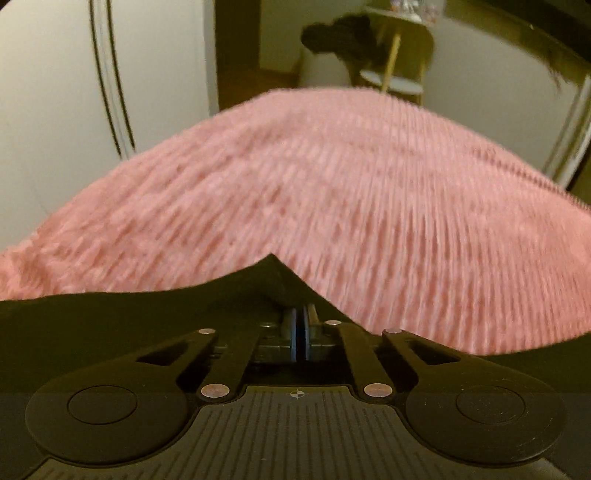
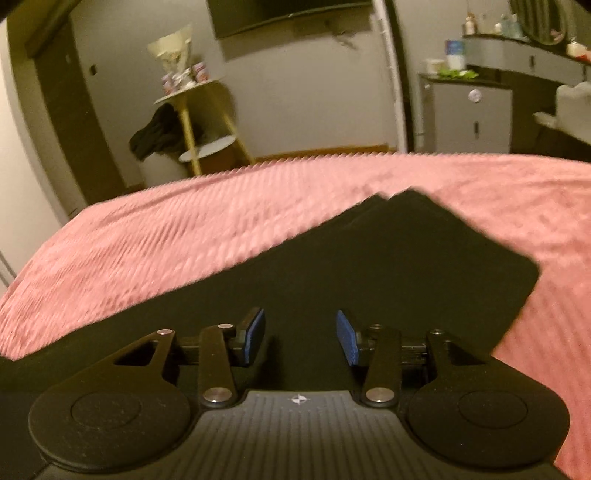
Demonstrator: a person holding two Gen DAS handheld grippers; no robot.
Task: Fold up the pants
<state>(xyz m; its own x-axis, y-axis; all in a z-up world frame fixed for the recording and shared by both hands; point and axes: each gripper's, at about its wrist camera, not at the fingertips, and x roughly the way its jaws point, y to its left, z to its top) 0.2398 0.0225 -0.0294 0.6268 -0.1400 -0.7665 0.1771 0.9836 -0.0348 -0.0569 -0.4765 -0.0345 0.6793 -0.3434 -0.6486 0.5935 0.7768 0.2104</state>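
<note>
Fingers (image 2: pixel 255 341) apart above pants (image 2: pixel 388 266) edge

Looks like someone's bedroom: pink ribbed bedspread (image 2: pixel 184 229), little gold side table (image 2: pixel 195 122), wall TV (image 2: pixel 288 14), cluttered dresser (image 2: pixel 472 114).

From my left wrist camera the pants (image 1: pixel 110 314) run off the left edge, and I cannot tell whether any cloth sits between the closed jaws. The pink bedspread (image 1: pixel 332 184) is smeared by motion blur. On my right wrist camera the pants (image 2: pixel 369 266) vanish under the gripper body, and the small items on the far shelf (image 2: pixel 517 40) are too small to identify.
</note>
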